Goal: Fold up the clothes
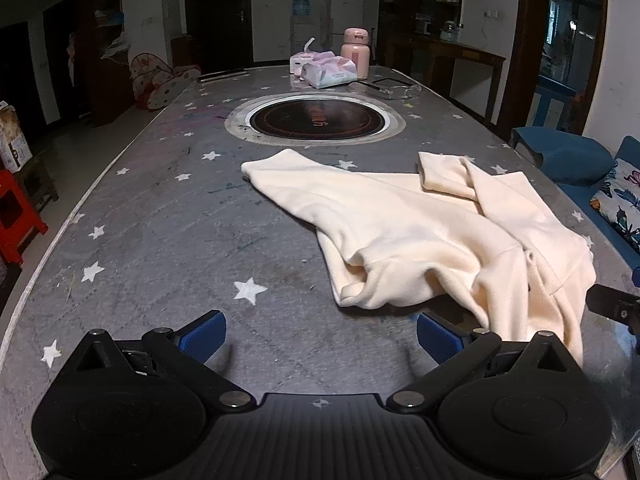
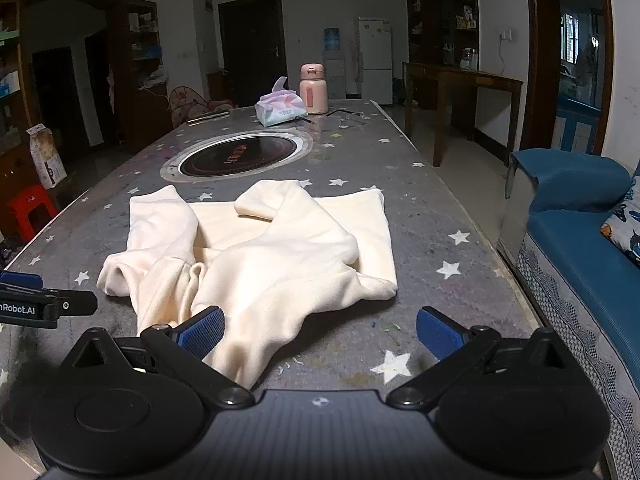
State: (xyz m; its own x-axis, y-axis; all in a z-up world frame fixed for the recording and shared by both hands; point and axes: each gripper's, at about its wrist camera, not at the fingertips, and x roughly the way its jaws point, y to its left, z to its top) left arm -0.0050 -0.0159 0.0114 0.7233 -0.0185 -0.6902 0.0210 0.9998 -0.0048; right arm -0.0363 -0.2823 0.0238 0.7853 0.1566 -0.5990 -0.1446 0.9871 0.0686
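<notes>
1. One cream top [image 1: 432, 236], crumpled, lies on the grey star-print worktop [image 1: 168, 240], on the near half and toward the right edge. Both sleeves are thrown across the body, and one corner of it droops toward the near edge.
2. Left tongs [image 1: 321, 340] are spread wide with nothing between the blue pads, hovering over bare worktop just left of the top. The right pad sits close to the fabric's near fold, but I can't tell if it touches.
3. Right tongs [image 2: 320, 334] are wide open too and grip nothing. The left pad looks like it sits against the drooping bit of cloth, and the right pad is over bare worktop.
4. Each wrist view catches the other tongs poking in at its edge, so they sit side by side, with the top mostly in front of the right one.
5. Beyond the top is one round black cooktop [image 1: 316, 120] set into the worktop. Nothing sits between it and the top.
6. The far end has one pink flask [image 2: 313, 89], tissue packs [image 1: 326, 68] (two, as far as I can tell) and one pair of clear glasses [image 1: 400, 90], all well apart from the top.
7. Off the worktop there's one blue sofa [image 2: 576, 216] to the right and one red stool [image 2: 32, 210] to the left.
</notes>
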